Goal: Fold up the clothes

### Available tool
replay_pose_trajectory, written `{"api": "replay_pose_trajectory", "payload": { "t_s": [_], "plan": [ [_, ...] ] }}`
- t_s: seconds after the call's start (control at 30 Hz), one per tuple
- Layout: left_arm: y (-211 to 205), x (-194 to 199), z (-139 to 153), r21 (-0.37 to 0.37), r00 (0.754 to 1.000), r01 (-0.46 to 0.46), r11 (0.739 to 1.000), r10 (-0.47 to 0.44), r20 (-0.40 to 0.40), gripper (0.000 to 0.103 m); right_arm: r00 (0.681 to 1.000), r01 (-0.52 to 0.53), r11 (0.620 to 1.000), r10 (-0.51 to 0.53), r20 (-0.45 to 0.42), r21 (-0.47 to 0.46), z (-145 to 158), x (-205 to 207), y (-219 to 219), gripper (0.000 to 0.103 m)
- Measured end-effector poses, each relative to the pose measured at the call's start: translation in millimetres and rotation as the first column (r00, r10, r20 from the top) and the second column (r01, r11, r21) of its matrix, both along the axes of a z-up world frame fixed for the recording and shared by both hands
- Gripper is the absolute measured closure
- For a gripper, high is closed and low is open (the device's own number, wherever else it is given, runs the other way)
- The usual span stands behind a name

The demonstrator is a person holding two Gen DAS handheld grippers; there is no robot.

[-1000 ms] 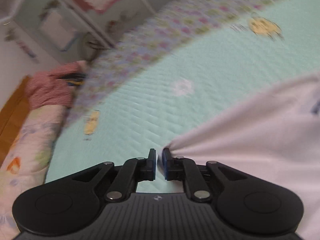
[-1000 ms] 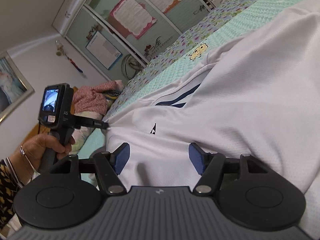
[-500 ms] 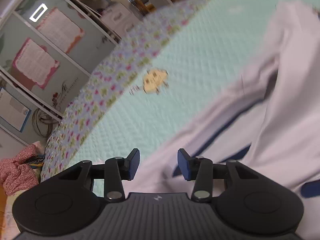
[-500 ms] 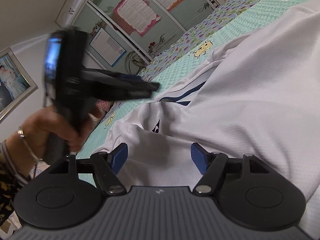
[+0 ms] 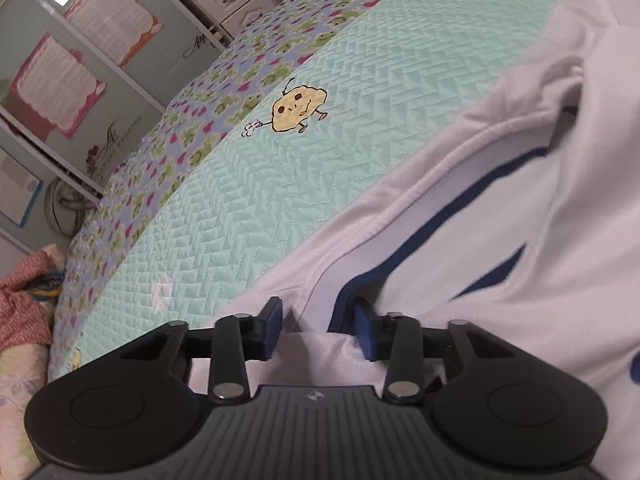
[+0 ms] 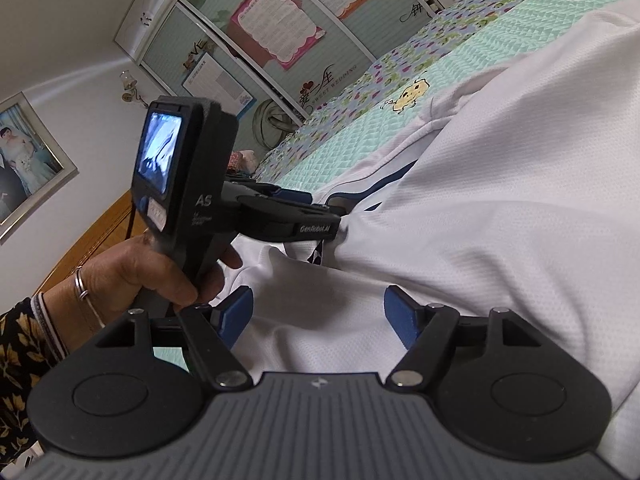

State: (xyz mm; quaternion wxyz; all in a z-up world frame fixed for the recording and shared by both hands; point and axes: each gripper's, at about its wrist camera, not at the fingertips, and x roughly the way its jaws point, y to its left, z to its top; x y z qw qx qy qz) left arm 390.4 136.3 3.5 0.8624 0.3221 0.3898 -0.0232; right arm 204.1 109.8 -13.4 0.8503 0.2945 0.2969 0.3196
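White shirt (image 5: 500, 208) spread on bed quilt (image 5: 320, 128), far part cut off. Left gripper (image 5: 316, 330) closing, fabric between pads, no pinch. Right gripper (image 6: 318, 316) wide, jaws opening, over shirt; fingertips hidden.

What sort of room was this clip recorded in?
Most likely a home bedroom. A white shirt is spread over a bed with a mint quilted bedspread; a sliding-door wardrobe and a framed portrait stand against the walls.
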Motion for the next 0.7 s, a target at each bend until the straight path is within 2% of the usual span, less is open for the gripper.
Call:
{"api": "replay_pose_trajectory", "payload": {
  "t_s": [0.03,0.07,0.17,0.27,0.33,0.47,0.57,0.6,0.67,0.7],
  "plan": [
    [0.1,2.2,0.2,-0.011,1.0,-0.005,1.0,0.005,-0.007,0.092,1.0,0.0,1.0,0.0,-0.001,0.002,0.0,0.2,0.2,0.03],
    [-0.1,4.2,0.9,-0.017,1.0,-0.011,1.0,0.011,-0.011,0.101,1.0,0.0,1.0,0.0,-0.001,0.003,-0.1,0.0,0.0,0.03],
    [1.0,10.2,14.9,-0.013,0.998,-0.033,0.999,0.034,0.053,0.101,1.0,0.001,1.0,-0.001,-0.002,0.011,-0.6,-0.5,-0.7,0.03],
    [10.8,32.6,40.1,-0.033,0.983,-0.109,0.993,0.113,0.143,0.101,1.0,0.002,1.0,-0.002,-0.003,0.017,-1.2,-0.6,-1.1,0.03],
    [16.9,54.5,50.3,-0.049,0.97,-0.166,0.985,0.172,0.174,0.101,1.0,0.003,1.0,-0.003,-0.004,0.02,-1.8,-0.5,-1.0,0.03],
    [16.5,91.9,47.6,-0.05,0.958,-0.232,0.971,0.237,0.163,0.101,1.0,0.003,1.0,-0.003,-0.003,0.023,-2.6,-0.4,-0.6,0.03],
    [11.7,113.8,39.1,-0.033,0.947,-0.281,0.959,0.283,0.15,0.097,1.0,0.002,1.0,-0.002,-0.003,0.026,-3.3,-1.1,-0.2,0.03],
    [11.9,119.7,35.1,-0.017,0.943,-0.304,0.952,0.304,0.135,0.092,1.0,0.002,1.0,-0.002,-0.002,0.027,-3.4,-1.1,-0.5,0.03],
    [14.6,128.5,25.9,0.024,0.927,-0.365,0.931,0.361,0.102,0.068,1.0,0.001,1.0,-0.001,-0.002,0.031,-3.7,-1.1,-0.6,0.03],
    [17.1,131.3,20.8,0.049,0.913,-0.403,0.914,0.398,0.086,0.05,1.0,0.0,0.999,0.0,-0.003,0.035,-3.8,-0.8,-1.4,0.03]
  ]
}}
